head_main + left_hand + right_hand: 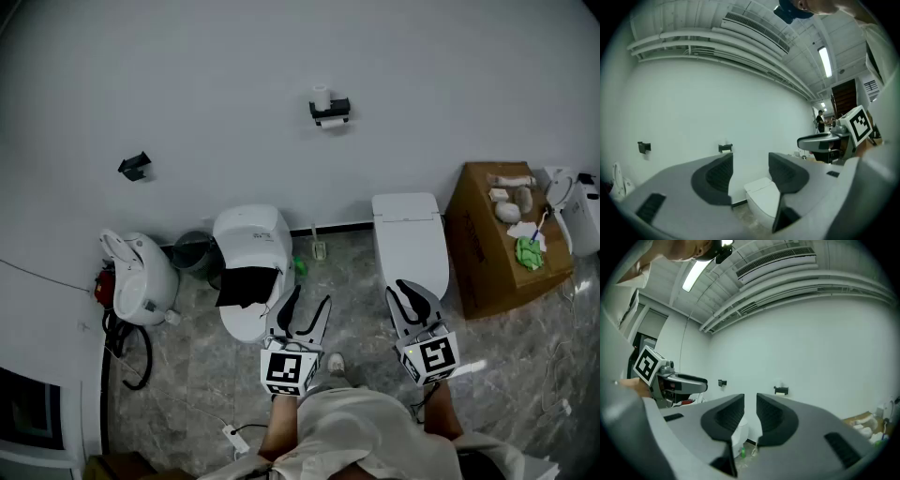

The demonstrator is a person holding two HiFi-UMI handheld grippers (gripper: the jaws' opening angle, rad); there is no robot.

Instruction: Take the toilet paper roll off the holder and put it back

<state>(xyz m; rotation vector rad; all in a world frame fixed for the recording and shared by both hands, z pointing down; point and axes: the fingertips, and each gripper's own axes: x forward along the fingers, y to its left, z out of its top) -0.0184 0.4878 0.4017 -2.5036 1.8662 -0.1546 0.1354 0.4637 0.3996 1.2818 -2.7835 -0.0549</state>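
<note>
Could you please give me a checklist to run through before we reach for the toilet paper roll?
1. Toilet paper roll on the holder: ok.
2. Left gripper empty, jaws apart: ok.
3. Right gripper opened for the roll: not ok, jaws only narrowly apart.
4. Grippers close to the holder: not ok, both far back.
5. Holder seen in both gripper views: ok.

Left tongs (pixel 751 164) level, jaws apart (nothing between), right tongs (pixel 750 404) level, jaws nearly together
</note>
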